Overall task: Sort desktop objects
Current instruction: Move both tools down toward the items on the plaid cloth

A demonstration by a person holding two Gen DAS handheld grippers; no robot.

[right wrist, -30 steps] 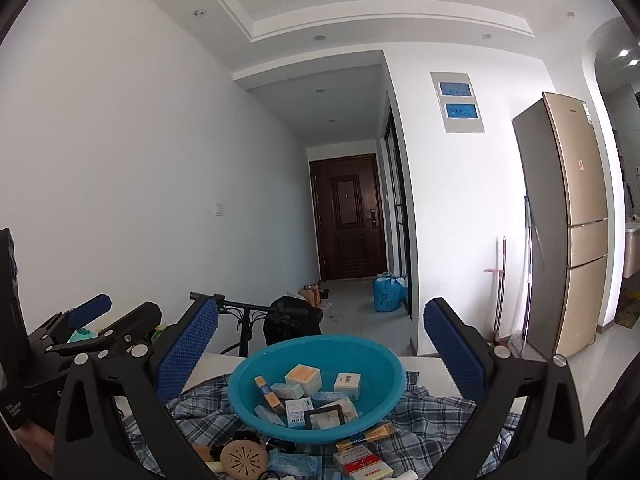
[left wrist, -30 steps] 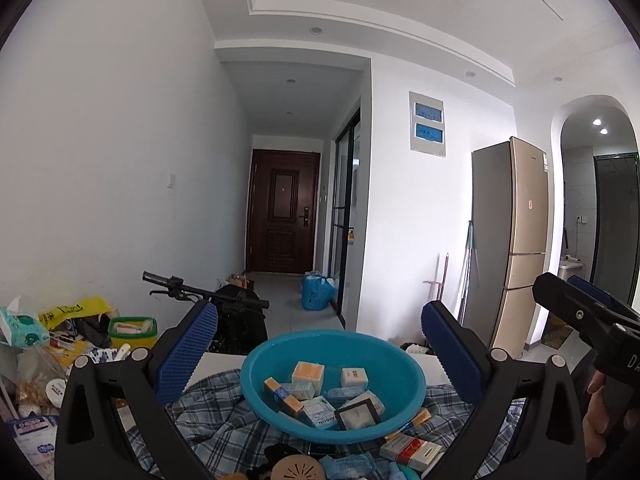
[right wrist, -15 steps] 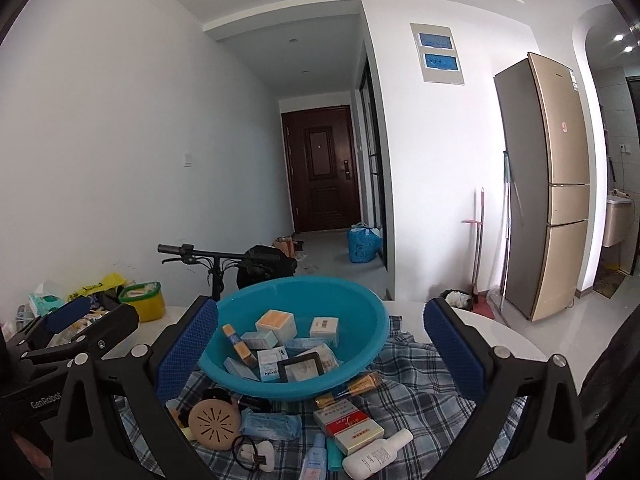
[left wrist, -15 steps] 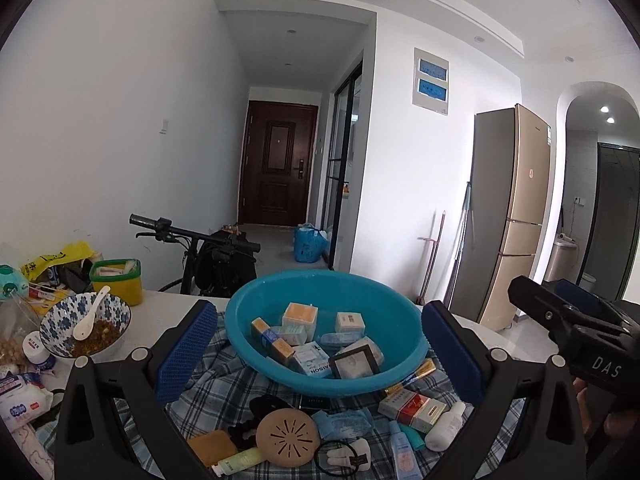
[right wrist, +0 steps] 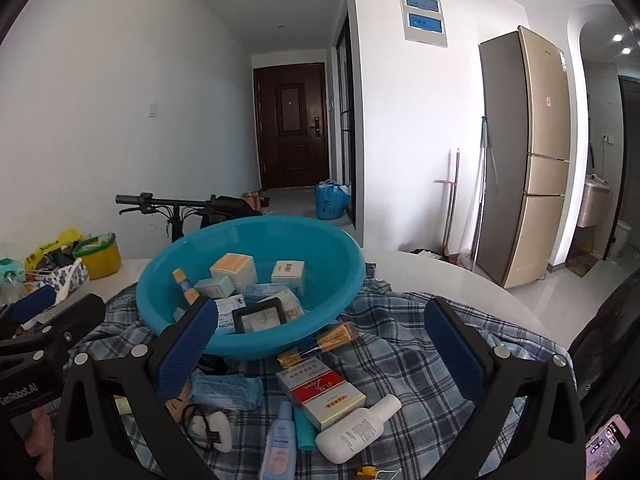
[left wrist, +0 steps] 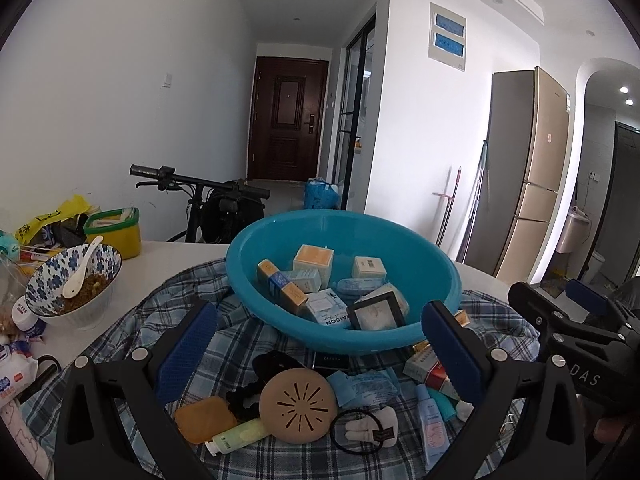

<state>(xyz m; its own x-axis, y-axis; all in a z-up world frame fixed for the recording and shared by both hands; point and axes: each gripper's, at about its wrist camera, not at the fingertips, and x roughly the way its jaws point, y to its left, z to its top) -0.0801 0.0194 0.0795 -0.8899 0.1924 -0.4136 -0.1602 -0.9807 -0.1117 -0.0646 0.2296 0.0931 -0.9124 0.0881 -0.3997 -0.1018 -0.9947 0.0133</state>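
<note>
Small boxes (left wrist: 316, 280) sit inside the blue basin (left wrist: 432, 264); my left gripper (left wrist: 320, 344) and right gripper (right wrist: 320, 344) hover spread before it, holding nothing.

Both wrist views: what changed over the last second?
Both tongs, left and right, tipped down toward the table, so the clutter on the plaid cloth came into view. Nothing grasped or released; both stay open, and the blue basin and its boxes are unmoved.

White walls, dark door (left wrist: 286, 120) – gold fridge (left wrist: 524, 172)
</note>
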